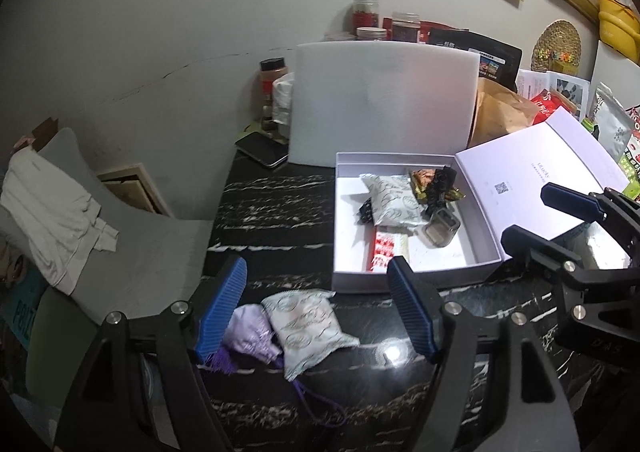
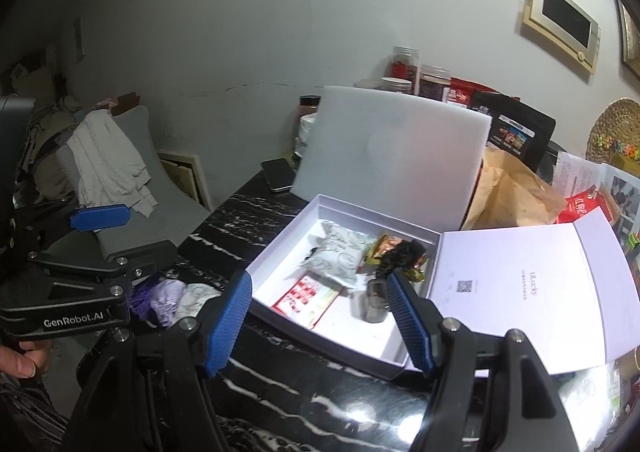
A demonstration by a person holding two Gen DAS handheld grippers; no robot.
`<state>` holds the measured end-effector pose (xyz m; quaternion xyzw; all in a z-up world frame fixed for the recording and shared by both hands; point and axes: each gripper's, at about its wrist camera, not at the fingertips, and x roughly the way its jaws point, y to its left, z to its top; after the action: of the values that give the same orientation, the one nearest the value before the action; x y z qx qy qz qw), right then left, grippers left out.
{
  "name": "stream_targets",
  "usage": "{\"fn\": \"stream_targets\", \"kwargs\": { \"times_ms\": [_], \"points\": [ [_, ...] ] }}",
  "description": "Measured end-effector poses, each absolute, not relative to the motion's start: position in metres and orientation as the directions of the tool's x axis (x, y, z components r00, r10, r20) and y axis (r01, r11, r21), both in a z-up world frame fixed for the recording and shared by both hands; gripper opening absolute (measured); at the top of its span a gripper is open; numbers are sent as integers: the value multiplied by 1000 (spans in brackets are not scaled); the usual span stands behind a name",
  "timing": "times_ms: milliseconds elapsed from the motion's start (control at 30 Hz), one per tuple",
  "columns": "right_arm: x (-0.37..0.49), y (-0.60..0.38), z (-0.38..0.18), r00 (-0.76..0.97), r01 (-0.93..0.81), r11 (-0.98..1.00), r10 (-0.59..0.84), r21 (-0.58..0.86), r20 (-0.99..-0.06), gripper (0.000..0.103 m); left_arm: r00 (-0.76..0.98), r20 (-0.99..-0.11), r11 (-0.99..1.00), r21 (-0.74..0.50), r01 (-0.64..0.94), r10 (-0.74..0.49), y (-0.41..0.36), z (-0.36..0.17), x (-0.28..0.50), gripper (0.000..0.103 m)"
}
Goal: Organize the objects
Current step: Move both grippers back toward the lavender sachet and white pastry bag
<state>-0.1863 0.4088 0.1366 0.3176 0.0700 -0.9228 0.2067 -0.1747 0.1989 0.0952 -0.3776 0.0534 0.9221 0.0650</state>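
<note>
Taking the open white box [image 1: 416, 276] on the black marbled table [image 1: 276, 211] as landmark: nearest the camera, the left tool [image 1: 316, 312] hangs with its jaws spread wide and nothing gripped, above a patterned white packet [image 1: 310, 326] and a lilac pouch [image 1: 250, 330] that lie touching each other on the table just in front of the box's near left corner. The right tool [image 2: 320, 322] is also agape and empty, poised over the box's near edge. Inside the box lie a red-and-white sachet [image 2: 306, 298], a small grey container [image 2: 374, 302], another patterned packet [image 2: 336, 256] and dark wrapped sweets [image 2: 400, 254]. The lid [image 2: 520, 288] lies open to the box's right. Behind the box stands a white foam board [image 1: 384, 103], with a phone [image 1: 262, 149] to its left.
</note>
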Motion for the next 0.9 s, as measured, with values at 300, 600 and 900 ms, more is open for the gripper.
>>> {"fn": "stream_targets", "kwargs": {
  "times_ms": [300,600,900],
  "points": [
    [-160,387,127,-677,482,-876,-392,26,-623,70,-704,-708,-991,59,-124,46,173,85,-139,77],
    [-143,367,105,-622,534,-844,-436,54,-651,70,-694,-720,-995,61,-77,10,151,69,-108,77],
    [-132,357,80,-569,563,-822,-463,88,-680,70,-671,-741,-997,51,-63,5,140,48,-82,77]
  ]
}}
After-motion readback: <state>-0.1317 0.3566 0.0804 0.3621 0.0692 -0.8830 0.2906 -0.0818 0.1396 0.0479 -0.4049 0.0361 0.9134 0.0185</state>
